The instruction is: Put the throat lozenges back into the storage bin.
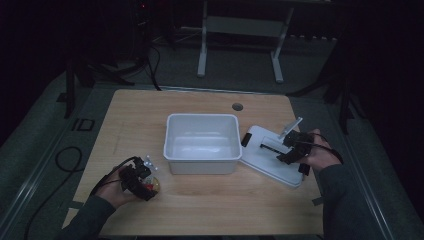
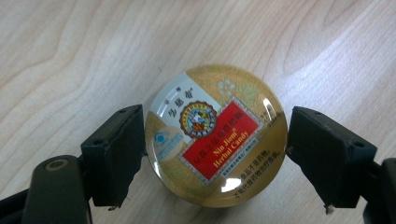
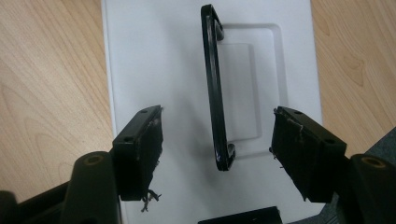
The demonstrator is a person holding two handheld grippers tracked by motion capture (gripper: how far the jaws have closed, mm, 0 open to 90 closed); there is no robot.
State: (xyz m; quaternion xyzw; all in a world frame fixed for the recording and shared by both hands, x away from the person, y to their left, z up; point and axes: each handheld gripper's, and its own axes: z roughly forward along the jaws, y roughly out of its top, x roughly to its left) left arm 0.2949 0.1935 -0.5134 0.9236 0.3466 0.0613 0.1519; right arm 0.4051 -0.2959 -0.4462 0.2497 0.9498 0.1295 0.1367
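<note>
A round gold candy tin (image 2: 215,135) with a red label lies flat on the wooden table. My left gripper (image 2: 215,112) is open and straddles it, one black jaw close on each side. In the high view this tin (image 1: 155,186) and the left gripper (image 1: 141,181) are at the near left of the table. A white lid (image 3: 154,56) lies flat to the right of the bin, and its black handle (image 3: 212,84) stands up between the jaws of my open right gripper (image 3: 217,112). Neither jaw touches the handle. From above, the right gripper (image 1: 292,146) hovers over the lid (image 1: 265,165).
An empty white rectangular bin (image 1: 202,117) stands in the middle of the table (image 1: 210,205). A round cable hole (image 1: 237,106) sits near the far edge. A dark floor, cables and a white frame lie beyond the table.
</note>
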